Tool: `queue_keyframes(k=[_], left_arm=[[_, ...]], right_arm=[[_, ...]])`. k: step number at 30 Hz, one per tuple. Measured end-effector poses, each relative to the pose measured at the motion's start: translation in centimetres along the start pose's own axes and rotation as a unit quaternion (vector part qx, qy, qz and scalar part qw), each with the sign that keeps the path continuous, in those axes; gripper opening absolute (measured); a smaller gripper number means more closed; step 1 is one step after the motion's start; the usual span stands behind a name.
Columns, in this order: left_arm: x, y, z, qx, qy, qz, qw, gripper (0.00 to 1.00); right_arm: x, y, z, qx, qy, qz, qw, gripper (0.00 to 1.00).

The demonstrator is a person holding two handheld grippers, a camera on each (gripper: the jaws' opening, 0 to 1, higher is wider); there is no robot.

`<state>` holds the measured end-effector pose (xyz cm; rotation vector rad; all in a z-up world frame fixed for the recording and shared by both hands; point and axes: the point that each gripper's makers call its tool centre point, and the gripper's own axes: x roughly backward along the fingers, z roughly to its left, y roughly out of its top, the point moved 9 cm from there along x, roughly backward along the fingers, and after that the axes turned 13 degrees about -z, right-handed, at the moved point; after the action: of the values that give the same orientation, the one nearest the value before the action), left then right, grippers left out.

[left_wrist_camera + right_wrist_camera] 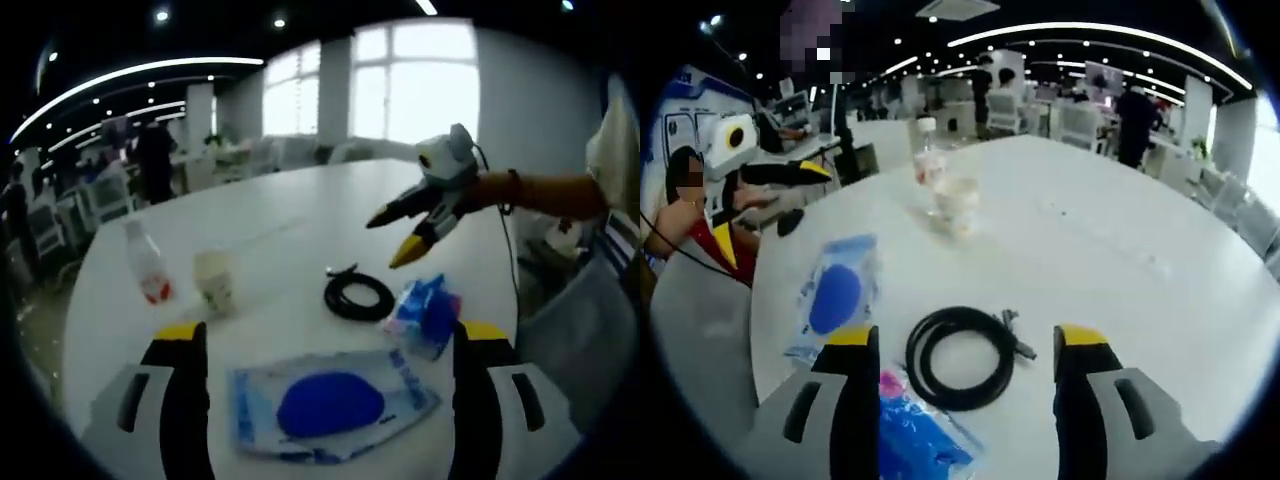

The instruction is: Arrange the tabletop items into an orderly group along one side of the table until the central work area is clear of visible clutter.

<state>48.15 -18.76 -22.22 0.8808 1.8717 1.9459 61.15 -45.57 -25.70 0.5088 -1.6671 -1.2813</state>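
Our right gripper (965, 345), jaws apart and empty, hovers just short of the coiled black cable (960, 357); our left gripper (325, 345) likewise gapes near the flat blue packet (330, 405).

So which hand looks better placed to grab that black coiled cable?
Probably the right. In its view the black cable coil lies between its open jaws, while the left gripper faces the blue-and-clear packet, with the coil farther off.

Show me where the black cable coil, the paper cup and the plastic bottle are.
black cable coil (962, 357), right gripper view, on the coil's ring.
paper cup (214, 280), left gripper view, on its side wall.
plastic bottle (146, 262), left gripper view, on its body.
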Motion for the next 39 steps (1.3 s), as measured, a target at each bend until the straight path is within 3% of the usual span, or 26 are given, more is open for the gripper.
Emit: queue_keyframes(k=[2,12,16,22,28,35,39], left_arm=[[0.2,-0.1,-0.3,0.017,-0.003,-0.003,0.9998,0.99],[1.1,-0.4,-0.7,0.013,0.013,0.0,0.9998,0.99],[1.2,-0.9,-0.3,0.011,0.018,0.005,0.9998,0.99],[1.1,-1.4,-0.3,0.023,0.019,0.008,0.9995,0.99],[1.1,-1.4,-0.2,0.013,0.02,0.0,0.9997,0.99],[1.4,-1.6,0.3,0.012,0.029,0.002,0.9995,0.98],[1.9,-1.6,0.9,0.019,0.039,-0.003,0.999,0.98]], right_arm=[[-0.3,-0.2,-0.2,0.007,0.002,0.007,1.0,0.67],[-2.5,-1.3,-1.4,0.048,0.027,0.027,0.9981,0.59],[-3.1,-1.9,-1.9,0.073,0.029,0.05,0.9957,0.53],[-4.2,-2.4,-2.5,0.077,0.037,0.066,0.9941,0.5],[-5.4,-3.0,-2.5,0.105,0.054,0.105,0.9873,0.47],[-6.5,-3.1,-2.8,0.105,0.064,0.126,0.9843,0.35],[-6.9,-3.7,-2.9,0.131,0.073,0.162,0.9754,0.31]])
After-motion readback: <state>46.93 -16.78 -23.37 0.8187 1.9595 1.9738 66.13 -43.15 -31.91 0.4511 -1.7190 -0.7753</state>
